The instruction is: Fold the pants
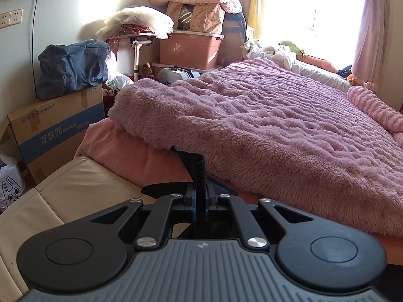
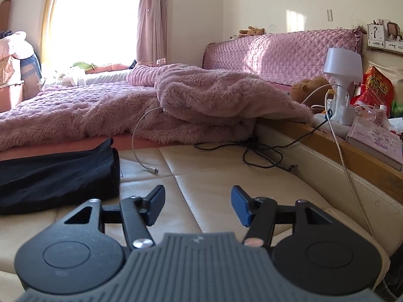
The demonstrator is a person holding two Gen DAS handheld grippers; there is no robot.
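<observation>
Pants [image 2: 55,173] — black, lay in a thick bundle on the cream leather cushion [image 2: 226,176] at the foot of the bed, beside the pink fleece blanket [image 2: 75,115]. Left gripper [image 1: 200,196]: fingers pinched tight on a strip of black fabric that stood up between them, apparently an edge of the pants. Right gripper [image 2: 197,205]: fingers spread wide, holding nothing, low over bare cushion. Progress — judged partly folded; a further fold and smoothing seemingly remained.

Pants [image 2: 55,173] black, plain. Blanket [image 1: 289,125] fluffy pink, rippled. Cushion [image 2: 214,176] cream. Headboard cover [image 2: 282,55] pink, diamond-quilted. Tongs' pads [image 2: 240,205] blue. Curtain [image 2: 152,20] dusty pink.
</observation>
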